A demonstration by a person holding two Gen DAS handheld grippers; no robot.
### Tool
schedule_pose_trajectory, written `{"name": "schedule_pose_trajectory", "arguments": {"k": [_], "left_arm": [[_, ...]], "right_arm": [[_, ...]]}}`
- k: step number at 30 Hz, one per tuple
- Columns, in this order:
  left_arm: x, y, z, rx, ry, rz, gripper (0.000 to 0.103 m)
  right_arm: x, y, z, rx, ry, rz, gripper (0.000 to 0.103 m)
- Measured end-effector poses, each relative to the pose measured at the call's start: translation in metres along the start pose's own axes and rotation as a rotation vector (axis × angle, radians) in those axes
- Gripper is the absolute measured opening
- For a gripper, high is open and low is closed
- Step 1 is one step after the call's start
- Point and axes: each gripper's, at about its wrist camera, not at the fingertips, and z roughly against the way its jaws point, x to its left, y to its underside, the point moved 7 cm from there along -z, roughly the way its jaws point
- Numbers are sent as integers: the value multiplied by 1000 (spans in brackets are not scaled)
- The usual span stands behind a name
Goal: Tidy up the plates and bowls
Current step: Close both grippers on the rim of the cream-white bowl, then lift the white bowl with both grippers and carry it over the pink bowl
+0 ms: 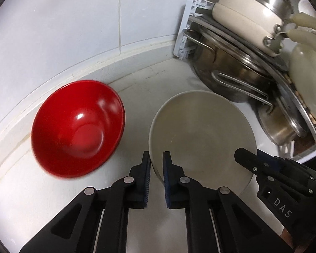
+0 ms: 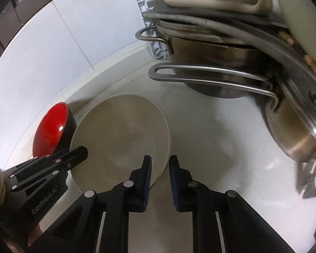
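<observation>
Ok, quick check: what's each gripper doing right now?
Left gripper: shut on the near-left rim of the beige plate.
Right gripper: shut on the same plate's near-right rim.

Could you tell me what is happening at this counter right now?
A person holds two sets of tongs, and both are clamped on the rim of the same round beige ceramic plate: the left tongs on its left edge, the right tongs on its right. A glossy red bowl leans tilted beside the plate by the wall. Stainless steel pots are stacked on the right.
</observation>
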Motion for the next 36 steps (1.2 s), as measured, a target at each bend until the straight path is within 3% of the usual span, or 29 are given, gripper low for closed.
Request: {"name": "schedule_pose_trajectory", "arguments": {"k": [7, 21, 28, 36], "left_arm": [[-15, 28, 51, -26, 18, -18, 13], [-52, 94, 152, -80, 41, -97, 13], [-69, 130, 188, -115, 65, -133, 13], [-86, 171, 208, -127, 81, -160, 13]], "right_arm": [[6, 16, 39, -4, 15, 1, 18], [9, 82, 162, -76, 26, -16, 18], [10, 126, 215, -106, 62, -22, 18], [11, 165, 247, -116, 71, -24, 18]]}}
